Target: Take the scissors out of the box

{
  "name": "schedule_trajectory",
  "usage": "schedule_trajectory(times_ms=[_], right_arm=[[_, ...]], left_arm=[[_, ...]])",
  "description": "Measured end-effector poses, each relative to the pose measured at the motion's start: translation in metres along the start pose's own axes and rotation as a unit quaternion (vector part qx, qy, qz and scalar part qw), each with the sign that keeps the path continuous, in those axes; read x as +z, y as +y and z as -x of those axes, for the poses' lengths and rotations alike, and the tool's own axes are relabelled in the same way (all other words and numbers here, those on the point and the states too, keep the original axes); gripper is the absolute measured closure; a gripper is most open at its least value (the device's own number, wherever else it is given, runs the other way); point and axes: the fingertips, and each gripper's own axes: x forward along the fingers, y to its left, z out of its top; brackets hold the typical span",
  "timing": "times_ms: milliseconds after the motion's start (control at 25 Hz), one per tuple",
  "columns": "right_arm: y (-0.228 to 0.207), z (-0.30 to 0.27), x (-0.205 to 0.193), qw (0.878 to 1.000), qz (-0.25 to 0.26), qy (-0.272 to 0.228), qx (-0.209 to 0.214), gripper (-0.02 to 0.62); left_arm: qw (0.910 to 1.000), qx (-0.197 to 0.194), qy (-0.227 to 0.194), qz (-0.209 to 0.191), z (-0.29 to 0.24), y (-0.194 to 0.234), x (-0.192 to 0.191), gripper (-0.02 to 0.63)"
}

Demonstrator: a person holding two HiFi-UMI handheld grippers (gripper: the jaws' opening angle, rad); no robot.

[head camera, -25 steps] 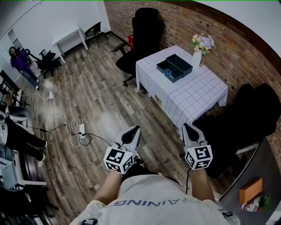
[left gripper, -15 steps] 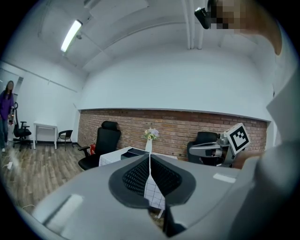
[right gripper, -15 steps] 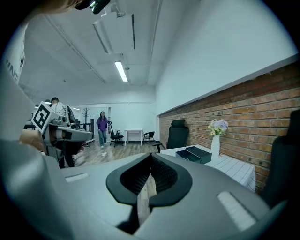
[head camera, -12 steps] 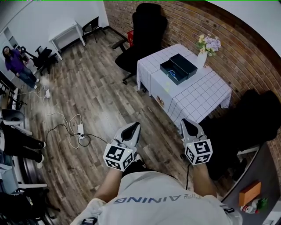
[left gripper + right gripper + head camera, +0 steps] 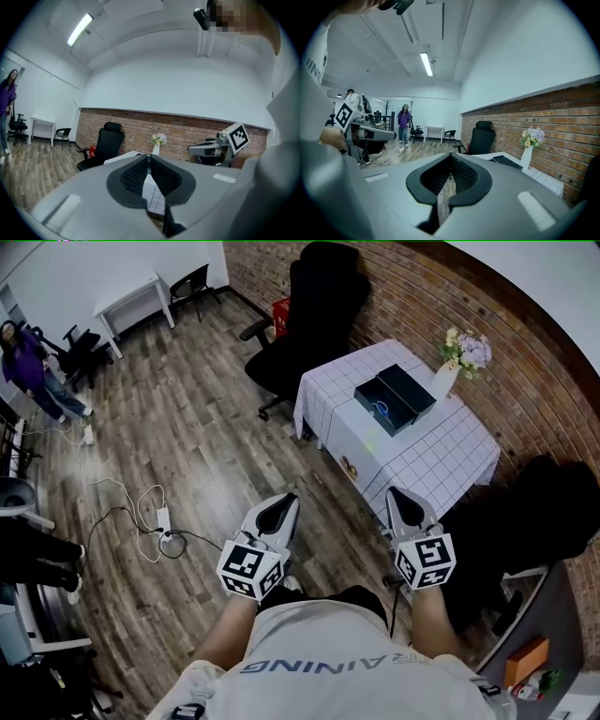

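A black open box (image 5: 380,411) lies on the white checked table (image 5: 441,454), with its black lid (image 5: 410,387) beside it. Something blue, the scissors' handles (image 5: 380,410), shows inside the box. My left gripper (image 5: 281,505) and right gripper (image 5: 401,500) are held side by side over the wooden floor, well short of the table. Both are shut and hold nothing. In the left gripper view the left gripper's (image 5: 148,161) pads meet, with the table behind. In the right gripper view the right gripper's (image 5: 451,161) pads meet too, and the lid (image 5: 508,161) shows ahead to the right.
A vase of flowers (image 5: 457,362) stands at the table's far corner. A black office chair (image 5: 309,315) is beyond the table, another dark chair (image 5: 534,512) to its right. Cables and a power strip (image 5: 155,521) lie on the floor at left. A person (image 5: 33,362) stands far left.
Both grippers have been carried forward towards the table, which now lies nearer in the head view. Their jaws stay shut and empty.
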Motion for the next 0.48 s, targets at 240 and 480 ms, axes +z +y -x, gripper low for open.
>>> schedule_trajectory(times_ms=[240, 480], right_arm=[[0.001, -0.031, 0.000, 1.000, 0.007, 0.015, -0.003, 0.581], [-0.025, -0.072, 0.004, 1.000, -0.008, 0.014, -0.003, 0.581]], left_arm=[[0.9999, 0.007, -0.002, 0.010, -0.012, 0.036, 0.001, 0.603], [0.9997, 0.020, 0.006, 0.011, -0.038, 0.062, 0.002, 0.603]])
